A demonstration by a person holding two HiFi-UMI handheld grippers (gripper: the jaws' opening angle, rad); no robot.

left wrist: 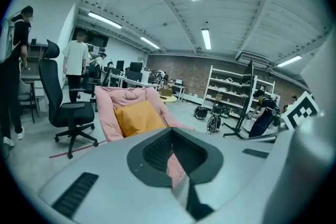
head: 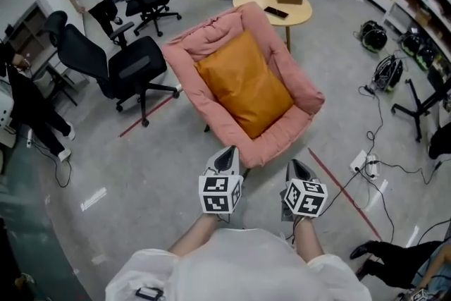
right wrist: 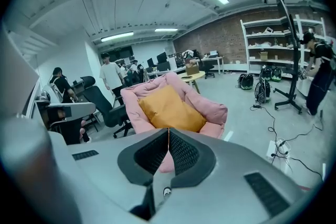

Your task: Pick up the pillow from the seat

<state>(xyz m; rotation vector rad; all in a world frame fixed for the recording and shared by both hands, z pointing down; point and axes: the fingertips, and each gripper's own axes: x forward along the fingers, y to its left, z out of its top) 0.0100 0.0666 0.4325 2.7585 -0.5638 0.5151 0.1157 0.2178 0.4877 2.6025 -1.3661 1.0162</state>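
Note:
An orange pillow (head: 244, 82) lies on the seat of a pink padded chair (head: 183, 60). The left gripper view shows the pillow (left wrist: 139, 117) and chair (left wrist: 106, 107) ahead, as does the right gripper view with pillow (right wrist: 168, 108) and chair (right wrist: 212, 112). My left gripper (head: 227, 159) and right gripper (head: 299, 170) hover side by side just in front of the chair's near edge, apart from it. Both are shut with nothing between their jaws, seen also as the left gripper (left wrist: 172, 147) and right gripper (right wrist: 168, 139) in their own views.
A black office chair (head: 116, 65) stands left of the pink chair. A round wooden table (head: 273, 5) with a box and a phone is behind it. Cables and a power strip (head: 361, 162) lie on the floor at right. People stand at the far left. Red tape lines cross the floor.

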